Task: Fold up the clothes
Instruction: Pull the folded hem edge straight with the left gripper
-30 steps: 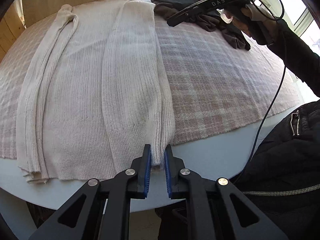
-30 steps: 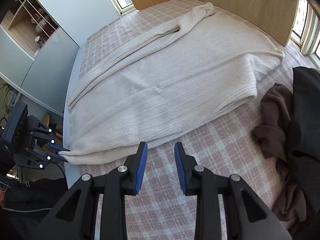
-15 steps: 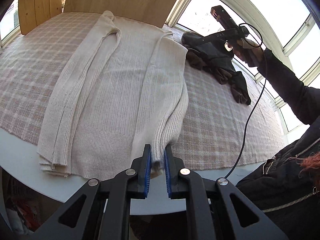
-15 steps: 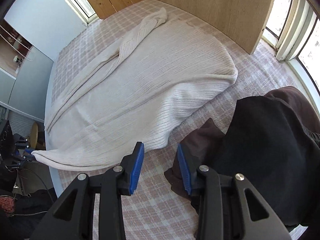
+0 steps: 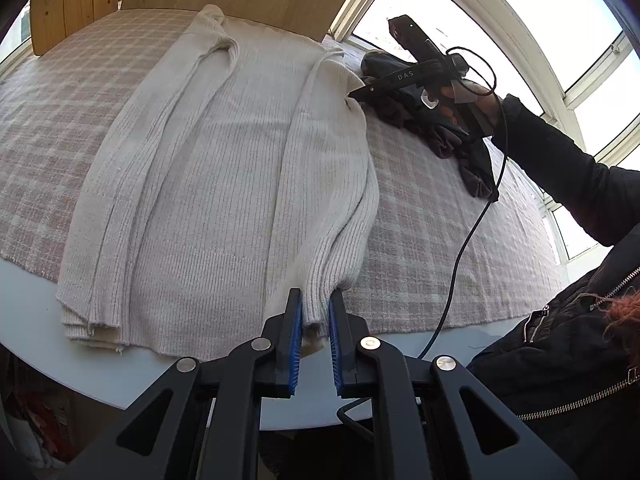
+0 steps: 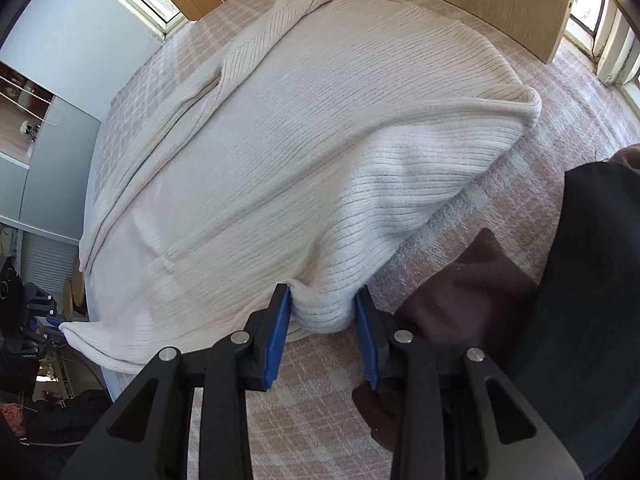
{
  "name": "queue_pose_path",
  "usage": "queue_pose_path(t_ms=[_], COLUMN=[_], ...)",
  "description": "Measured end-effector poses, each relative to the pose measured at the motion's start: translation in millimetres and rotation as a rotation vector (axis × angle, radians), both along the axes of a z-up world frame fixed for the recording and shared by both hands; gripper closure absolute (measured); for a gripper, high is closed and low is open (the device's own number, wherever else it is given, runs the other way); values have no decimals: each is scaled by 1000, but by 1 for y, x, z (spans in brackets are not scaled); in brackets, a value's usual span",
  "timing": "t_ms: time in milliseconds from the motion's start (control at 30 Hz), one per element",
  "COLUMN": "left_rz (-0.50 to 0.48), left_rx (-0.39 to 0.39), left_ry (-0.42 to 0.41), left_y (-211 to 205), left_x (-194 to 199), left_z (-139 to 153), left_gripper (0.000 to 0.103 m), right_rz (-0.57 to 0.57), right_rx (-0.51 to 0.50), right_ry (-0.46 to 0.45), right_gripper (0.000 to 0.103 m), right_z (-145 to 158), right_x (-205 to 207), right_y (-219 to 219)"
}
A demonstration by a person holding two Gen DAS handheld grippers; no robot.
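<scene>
Both tongs on my cream sweater (image 5: 224,184).
Left gripper (image 5: 314,320) pinches its hem corner; right gripper (image 6: 322,316), just closing, brackets a bunched fold, beside dark clothes (image 6: 580,280).

Home room: plaid tablecloth (image 5: 420,240), windows (image 5: 500,20), shelves (image 6: 24,120)

Left gripper (image 5: 313,314) pinches the cream sweater's (image 5: 224,184) hem.
</scene>
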State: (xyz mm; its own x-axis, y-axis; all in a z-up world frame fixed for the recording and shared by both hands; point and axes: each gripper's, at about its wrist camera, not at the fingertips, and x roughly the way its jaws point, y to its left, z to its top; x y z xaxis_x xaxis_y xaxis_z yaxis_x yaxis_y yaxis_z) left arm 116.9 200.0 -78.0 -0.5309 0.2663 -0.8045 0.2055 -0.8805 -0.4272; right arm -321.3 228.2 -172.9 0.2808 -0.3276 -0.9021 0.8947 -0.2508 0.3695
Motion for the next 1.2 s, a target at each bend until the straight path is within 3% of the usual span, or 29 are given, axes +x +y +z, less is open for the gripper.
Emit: queue_pose_path(t_ms=[233,400,633,733,867,1067,1200], left_rz=[17,120,226,216,198,217,235], left_rx=[54,138,180,179,208,336,303], left_ry=[60,121,90,74,68,87,56], left_y=[-9,-37,-63,-61,-57,-73,-81], left_x=[7,26,42,43,46,50,55], left_z=[-2,-9,-33,-37,-41,-54,-51], left_gripper=[92,92,92,92,92,92,91], right_rz=[-76,-56,72,113,143,89,112], right_rx=[-77,-11,113,138,137,91,67], right_ry=[-99,-30,95,111,130,127,184], right_gripper=[83,83,83,83,83,80,74], right_z=[32,48,32,20,14,16,28], right_x=[-12,-5,24,39,52,39,47], right_y=[-1,-45,-133,-159,-175,-179,-175])
